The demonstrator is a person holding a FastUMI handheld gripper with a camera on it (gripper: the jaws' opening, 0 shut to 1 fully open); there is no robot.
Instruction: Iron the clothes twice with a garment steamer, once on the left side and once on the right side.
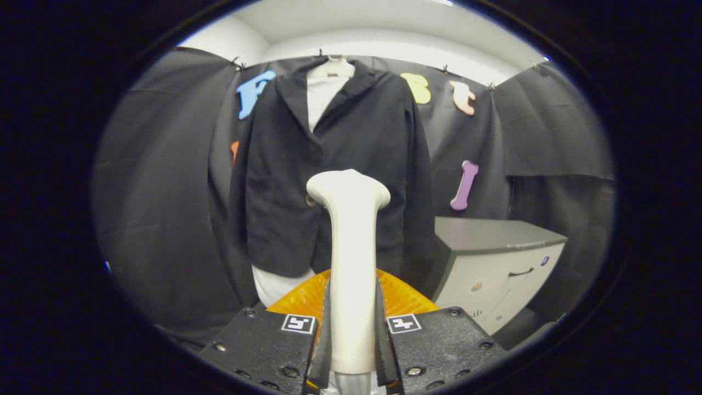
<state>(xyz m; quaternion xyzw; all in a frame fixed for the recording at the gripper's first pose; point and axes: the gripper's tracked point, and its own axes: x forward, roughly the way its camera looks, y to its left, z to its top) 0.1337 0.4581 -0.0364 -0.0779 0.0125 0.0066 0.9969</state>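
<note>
Gripper view: claw clamps the steamer handle before the hanging jacket, cabinet drawers seemingly closed.

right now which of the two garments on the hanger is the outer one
The black jacket, beyond the steamer clamped in the gripper; the white shirt only peeks out at its collar and hem.

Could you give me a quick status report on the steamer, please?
Gripper shut on cream plastic garment steamer, upright. Black jacket on hanger, beyond steamer head. Nothing between them.
</note>
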